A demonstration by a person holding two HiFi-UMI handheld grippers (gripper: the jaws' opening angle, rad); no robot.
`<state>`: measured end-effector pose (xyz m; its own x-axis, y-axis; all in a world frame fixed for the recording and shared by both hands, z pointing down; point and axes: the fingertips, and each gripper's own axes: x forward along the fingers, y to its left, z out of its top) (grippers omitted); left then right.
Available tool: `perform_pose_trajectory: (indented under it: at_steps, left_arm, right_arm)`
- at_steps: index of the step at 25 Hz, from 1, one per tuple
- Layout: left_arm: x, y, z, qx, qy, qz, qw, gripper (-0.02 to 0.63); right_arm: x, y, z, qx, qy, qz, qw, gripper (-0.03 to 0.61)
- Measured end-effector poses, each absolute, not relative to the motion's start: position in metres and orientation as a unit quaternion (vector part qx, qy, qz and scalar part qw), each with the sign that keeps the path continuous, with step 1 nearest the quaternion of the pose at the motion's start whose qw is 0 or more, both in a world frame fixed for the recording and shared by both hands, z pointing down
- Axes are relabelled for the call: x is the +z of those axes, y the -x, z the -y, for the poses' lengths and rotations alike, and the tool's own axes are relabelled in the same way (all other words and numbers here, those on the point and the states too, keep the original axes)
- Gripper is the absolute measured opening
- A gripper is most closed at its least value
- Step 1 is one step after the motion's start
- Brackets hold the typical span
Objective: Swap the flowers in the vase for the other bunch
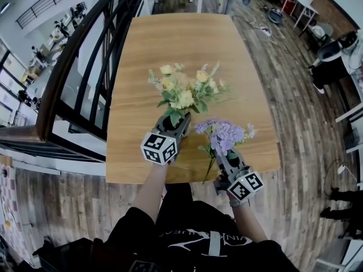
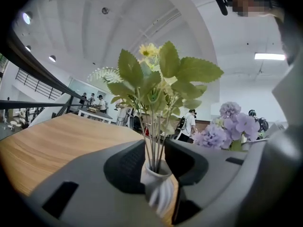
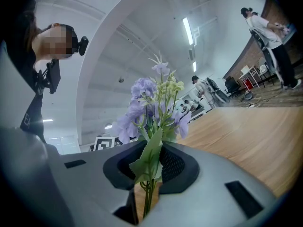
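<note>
**Wooden table (image 1: 170,44), two bunches near its front edge**

White ribbed vase (image 2: 158,186) of yellow flowers (image 1: 184,89) (leafy, upright) stands near the front edge, left gripper (image 1: 174,119) clamped on it. Right gripper (image 1: 225,156) pinches the purple bunch (image 1: 226,134) by its stems just beside. Open tabletop lies beyond, with a railing (image 1: 85,55) along the left.

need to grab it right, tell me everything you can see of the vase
The vase is small, white and ribbed with twisted grooves, like glazed ceramic. It is upright over the wooden table, base hidden, holding the stems of the yellow flowers. It sits between the left gripper's jaws, both pads pressing its neck.
</note>
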<state>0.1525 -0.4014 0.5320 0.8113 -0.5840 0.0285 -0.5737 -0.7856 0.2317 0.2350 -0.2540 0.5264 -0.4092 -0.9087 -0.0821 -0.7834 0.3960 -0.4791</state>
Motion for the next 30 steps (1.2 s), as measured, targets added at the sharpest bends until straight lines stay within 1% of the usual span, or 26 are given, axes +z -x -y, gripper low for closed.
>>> perform_pose_trajectory:
  at_steps: [1,3,18,30]
  left_arm:
    - [0.531,-0.153,0.402,-0.024,-0.944,0.307,0.114,0.123]
    - [0.529,-0.153,0.404,-0.028,-0.945,0.307,0.113,0.104]
    - [0.499,-0.137,0.403,-0.072,-0.939,0.326,0.089,0.097]
    - [0.462,-0.120,0.401,-0.109,-0.934,0.332,0.076,0.058]
  right_arm:
    - [0.526,-0.236,0.255,-0.187,0.517,-0.818,0.168,0.071]
    - [0.526,-0.237,0.259,-0.188,0.518,-0.817,0.169,0.071]
    - [0.516,-0.230,0.268,-0.190,0.505,-0.822,0.181,0.071]
    - [0.497,-0.219,0.276,-0.181,0.492,-0.829,0.193,0.071]
